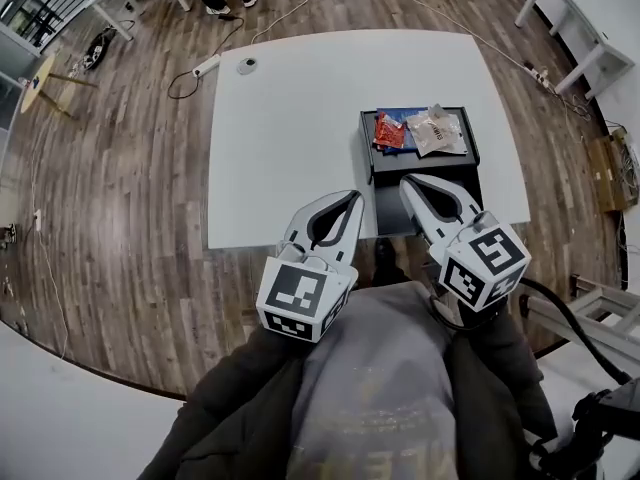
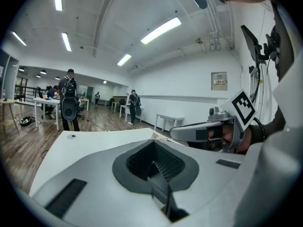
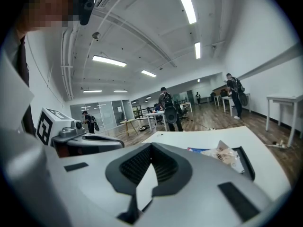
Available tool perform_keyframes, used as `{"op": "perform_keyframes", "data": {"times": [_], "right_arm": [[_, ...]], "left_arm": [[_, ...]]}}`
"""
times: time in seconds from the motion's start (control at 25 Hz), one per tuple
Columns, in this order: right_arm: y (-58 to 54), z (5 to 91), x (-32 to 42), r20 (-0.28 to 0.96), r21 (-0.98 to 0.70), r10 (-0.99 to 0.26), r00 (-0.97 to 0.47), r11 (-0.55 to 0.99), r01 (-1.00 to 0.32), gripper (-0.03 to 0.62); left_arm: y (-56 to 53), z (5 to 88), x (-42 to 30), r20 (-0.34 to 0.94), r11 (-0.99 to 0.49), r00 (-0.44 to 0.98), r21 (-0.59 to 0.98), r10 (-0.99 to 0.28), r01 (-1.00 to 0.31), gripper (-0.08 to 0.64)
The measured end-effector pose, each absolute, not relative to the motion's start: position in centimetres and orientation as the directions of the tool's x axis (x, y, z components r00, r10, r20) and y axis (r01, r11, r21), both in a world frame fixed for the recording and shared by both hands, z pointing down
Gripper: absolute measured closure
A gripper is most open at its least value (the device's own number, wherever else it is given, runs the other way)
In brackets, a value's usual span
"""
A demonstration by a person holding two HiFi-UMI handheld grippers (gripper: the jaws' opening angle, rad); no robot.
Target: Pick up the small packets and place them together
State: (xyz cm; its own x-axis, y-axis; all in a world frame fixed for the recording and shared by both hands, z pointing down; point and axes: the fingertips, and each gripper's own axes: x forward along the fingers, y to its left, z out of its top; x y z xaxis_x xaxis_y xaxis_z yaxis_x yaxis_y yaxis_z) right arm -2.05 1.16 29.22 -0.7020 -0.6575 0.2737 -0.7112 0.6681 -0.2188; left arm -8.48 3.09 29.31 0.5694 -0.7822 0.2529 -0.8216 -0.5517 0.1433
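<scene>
A black tray (image 1: 372,158) sits on the right part of the white table (image 1: 290,128). In it lie a red packet (image 1: 389,130), a blue packet (image 1: 400,114) and a crinkled beige packet (image 1: 437,132), close together. The right gripper view shows the beige packet (image 3: 226,156) and the blue packet (image 3: 199,150) ahead. My left gripper (image 1: 352,198) hovers at the table's near edge, left of the tray, shut and empty. My right gripper (image 1: 408,181) is over the tray's near end, also shut with nothing in it. Both are held near the person's chest.
A small round object (image 1: 246,65) lies at the table's far left. A power strip (image 1: 206,65) and cables lie on the wood floor beyond. A person (image 2: 69,103) stands past the far edge. More white tables (image 1: 585,13) stand at the right.
</scene>
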Motion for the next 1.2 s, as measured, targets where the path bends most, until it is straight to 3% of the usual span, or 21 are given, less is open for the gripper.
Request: {"op": "perform_keyframes", "data": {"times": [1.2], "right_arm": [[0.83, 29.73, -2.07, 0.303, -0.185, -0.651, -0.696, 0.676, -0.713, 0.588]], "left_arm": [[2.50, 29.40, -8.24, 0.248, -0.554, 0.574, 0.153, -0.780, -0.819, 0.558]]}}
